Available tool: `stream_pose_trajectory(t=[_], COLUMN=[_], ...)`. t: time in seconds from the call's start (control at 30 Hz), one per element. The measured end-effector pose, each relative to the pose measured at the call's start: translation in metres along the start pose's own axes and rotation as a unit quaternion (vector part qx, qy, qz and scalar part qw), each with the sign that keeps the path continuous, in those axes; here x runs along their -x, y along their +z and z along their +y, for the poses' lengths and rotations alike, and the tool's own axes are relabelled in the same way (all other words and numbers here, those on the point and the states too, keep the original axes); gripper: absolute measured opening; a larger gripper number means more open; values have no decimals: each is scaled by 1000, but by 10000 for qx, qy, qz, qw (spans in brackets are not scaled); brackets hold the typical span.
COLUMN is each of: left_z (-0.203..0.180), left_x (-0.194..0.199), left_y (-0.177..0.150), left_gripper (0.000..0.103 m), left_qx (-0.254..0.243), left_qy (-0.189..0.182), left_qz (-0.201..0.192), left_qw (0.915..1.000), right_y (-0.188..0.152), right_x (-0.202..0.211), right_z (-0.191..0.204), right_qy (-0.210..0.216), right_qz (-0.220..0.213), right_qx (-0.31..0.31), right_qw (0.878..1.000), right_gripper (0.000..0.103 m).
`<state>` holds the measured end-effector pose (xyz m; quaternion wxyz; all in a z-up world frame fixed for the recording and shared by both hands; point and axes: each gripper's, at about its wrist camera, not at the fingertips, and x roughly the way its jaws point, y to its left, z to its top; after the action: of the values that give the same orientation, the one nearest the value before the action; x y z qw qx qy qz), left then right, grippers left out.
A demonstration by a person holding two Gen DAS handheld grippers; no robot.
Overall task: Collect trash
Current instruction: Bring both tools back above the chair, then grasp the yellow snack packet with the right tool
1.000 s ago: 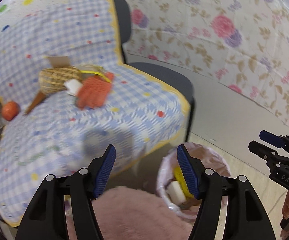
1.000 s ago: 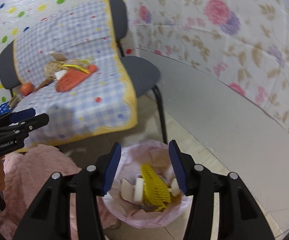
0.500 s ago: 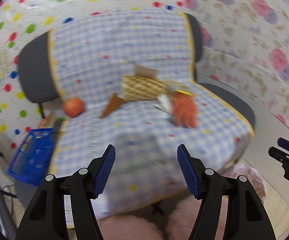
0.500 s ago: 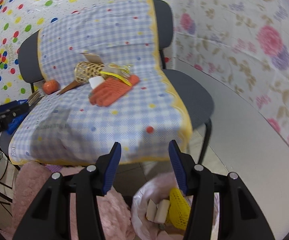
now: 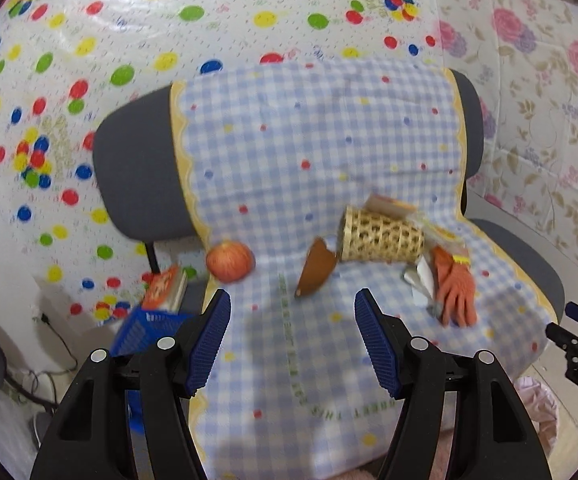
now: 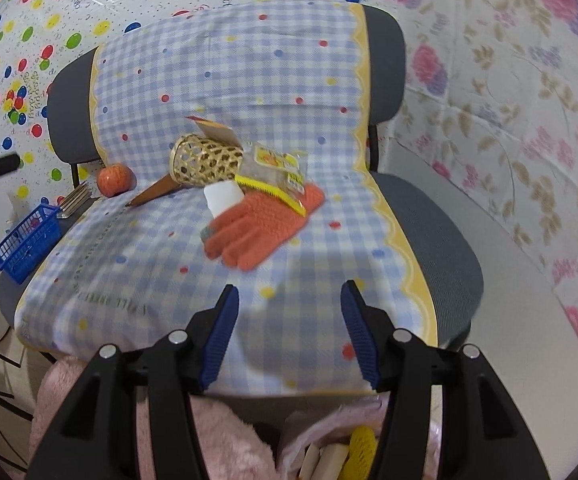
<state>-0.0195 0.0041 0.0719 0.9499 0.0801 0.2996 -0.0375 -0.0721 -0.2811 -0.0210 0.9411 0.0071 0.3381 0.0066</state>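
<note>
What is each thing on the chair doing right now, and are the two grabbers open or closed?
left gripper: open, empty.
right gripper: open, empty; jaws just widened a little.
woven basket: lying on its side.
apple: whole, resting on the checked cloth.
orange glove: lying flat, snack wrapper over its cuff.
trash bag: open, partly filled.

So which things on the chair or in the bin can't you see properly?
- Pink-lined trash bin: right wrist view, cut off by the bottom edge and the right claw; contents mostly hidden.
- Clear printed snack wrapper: print blurred, unreadable.
- Small white block: partly behind the orange knitted glove.
- Blue plastic basket: left wrist view, behind the left claw.
</note>
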Motion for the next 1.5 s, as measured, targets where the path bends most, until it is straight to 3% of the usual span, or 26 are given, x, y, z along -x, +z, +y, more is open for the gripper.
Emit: stream_pose_trajectory(t=[0.2, 0.57, 1.0, 1.03, 1.1, 1.2, 1.5], left_z=[-17, -58, -80, -82, -85, -92, -120], left_x=[-31, -140, -174, -171, -167, -160, -160], left_y=[22, -14, -13, -13, -15, -15, -9], left_gripper=[67, 69, 69, 69, 69, 69, 69], left_qx=[-103, 34, 28, -11, -80, -171, -244], left_qy=[-270, -711, -1002, -1019, -1056, -1148, -1397], left_qz=[36, 699, 875, 859, 837, 783, 774], left_qw=[9996, 9950, 9911, 9911, 9908, 9902, 9869], right_y=[29, 57, 85, 86, 89, 88, 62], right_x=[-30, -120, -171, -169, -158, -133, -64], right_z=[3, 15, 41, 40, 34, 14, -51], right_qy=[-16, -173, -468, -464, -427, -475, -643], right_qz=[-76, 124, 35, 10, -75, -227, -462], right_qx=[191, 717, 1422, 1422, 1303, 950, -294], right_qw=[9998, 9972, 9887, 9887, 9905, 9941, 9964], right_gripper=[53, 53, 52, 49, 19, 5, 2])
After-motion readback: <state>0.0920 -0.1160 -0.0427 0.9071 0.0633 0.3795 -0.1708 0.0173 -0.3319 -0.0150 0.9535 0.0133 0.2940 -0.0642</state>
